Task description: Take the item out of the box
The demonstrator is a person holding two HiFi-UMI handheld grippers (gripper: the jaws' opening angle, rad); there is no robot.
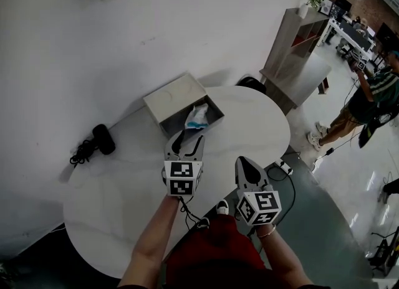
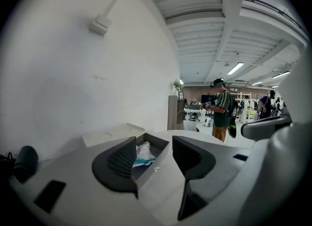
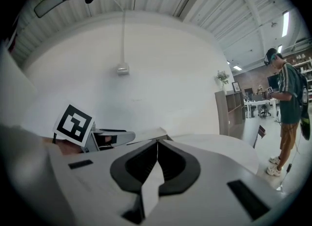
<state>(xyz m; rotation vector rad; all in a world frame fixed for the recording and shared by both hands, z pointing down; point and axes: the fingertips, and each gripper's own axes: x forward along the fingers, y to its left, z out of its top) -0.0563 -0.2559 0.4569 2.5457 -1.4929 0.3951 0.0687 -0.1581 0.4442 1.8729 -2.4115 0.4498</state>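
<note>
An open grey box (image 1: 163,114) lies on the round white table (image 1: 112,207), lid folded back toward the wall. Inside lies a white and blue packet (image 1: 198,116), also seen as the packet (image 2: 143,154) in the box (image 2: 158,144) in the left gripper view. My left gripper (image 1: 187,137) is open, its tips at the box's near edge just short of the packet, nothing between its fingers (image 2: 119,161). My right gripper (image 1: 244,164) hangs shut and empty over the table's near right side, its pads (image 3: 157,159) pressed together.
A black speaker with a coiled cable (image 1: 96,141) lies on the table at the left. A grey shelf unit (image 1: 298,51) stands beyond the table at the right. A person (image 1: 365,104) stands on the floor at far right. The wall runs close behind the box.
</note>
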